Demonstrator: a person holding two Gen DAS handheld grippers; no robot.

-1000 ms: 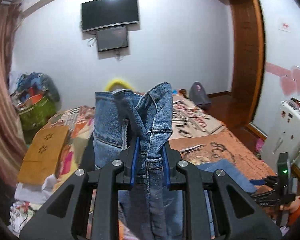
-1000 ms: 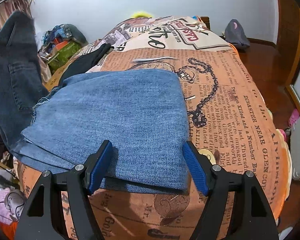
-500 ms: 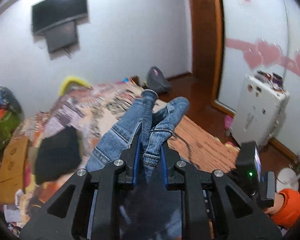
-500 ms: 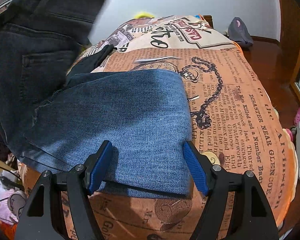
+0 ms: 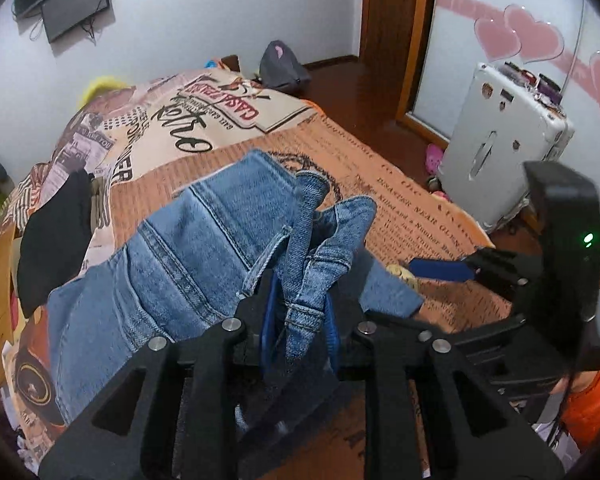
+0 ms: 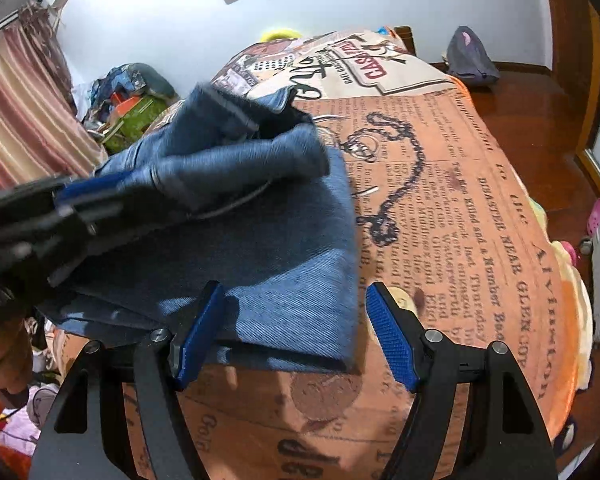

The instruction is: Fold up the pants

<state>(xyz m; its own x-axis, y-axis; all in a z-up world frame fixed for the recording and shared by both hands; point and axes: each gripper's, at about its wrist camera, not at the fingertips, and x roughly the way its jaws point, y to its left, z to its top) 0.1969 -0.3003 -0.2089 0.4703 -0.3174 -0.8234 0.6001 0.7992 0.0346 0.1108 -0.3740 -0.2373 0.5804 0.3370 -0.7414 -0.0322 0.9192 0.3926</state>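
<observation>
Clearly, "DISASTER NEAR GLEN" bedspread (image 6: 480, 216)

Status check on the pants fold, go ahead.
Left gripper shut on jeans waistband, carrying it over the folded legs. Right gripper open, hovering at the fold's near edge. Nothing blocking on the bedspread.

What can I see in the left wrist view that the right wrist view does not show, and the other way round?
Only the left wrist view: the white suitcase, pink heart stickers, and the left gripper pinching the jeans' waistband. Only the right wrist view: the striped curtain and the right gripper, open over the folded legs. Both show the jeans, the printed bedspread and the wall screens.
</observation>
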